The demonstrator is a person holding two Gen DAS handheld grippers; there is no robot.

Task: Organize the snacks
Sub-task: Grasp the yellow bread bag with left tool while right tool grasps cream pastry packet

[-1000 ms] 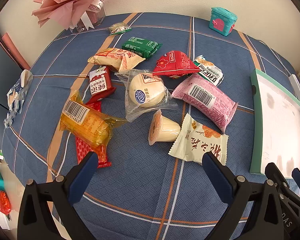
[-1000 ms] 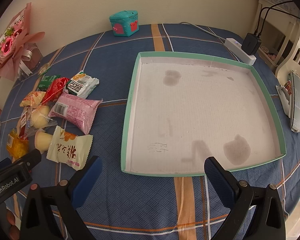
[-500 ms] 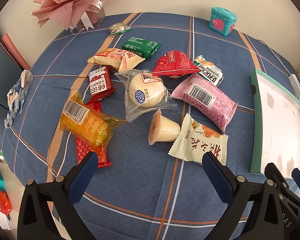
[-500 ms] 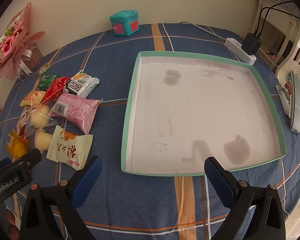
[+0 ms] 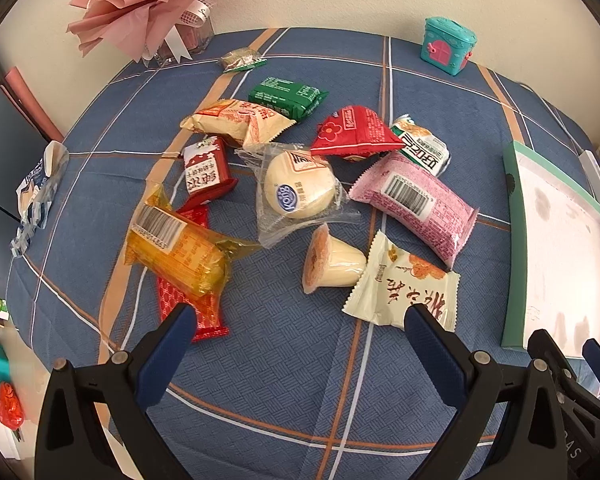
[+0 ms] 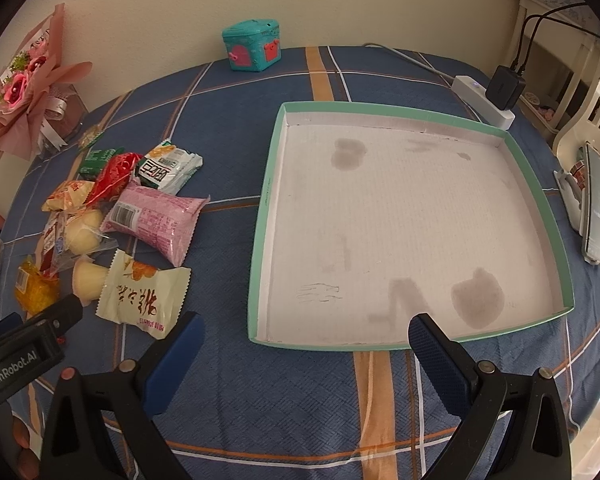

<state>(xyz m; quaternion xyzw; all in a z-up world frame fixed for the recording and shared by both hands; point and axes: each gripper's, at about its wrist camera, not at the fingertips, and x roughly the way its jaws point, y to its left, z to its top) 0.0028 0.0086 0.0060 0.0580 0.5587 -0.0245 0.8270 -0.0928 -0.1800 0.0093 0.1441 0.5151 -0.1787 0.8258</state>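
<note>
You hold the left gripper (image 5: 300, 326) wide open and empty above the snacks (image 5: 300, 196), heaped on the blue cloth left of the tray (image 6: 260, 248). Your right gripper (image 6: 306, 330), equally spread and empty, hangs over the tray's near rim, likely because that bare tray is where the packets belong.

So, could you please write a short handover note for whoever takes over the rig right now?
Left tongs: open, empty, above the cloth just short of the snack pile.
Right tongs: open, empty, at the near edge of the green-rimmed tray.
Snacks: all loose on the tablecloth left of the tray; nearest are the cream packet, jelly cup and pink packet.
Done: nothing; the tray holds no snacks.
Left: move every snack into the tray.
</note>
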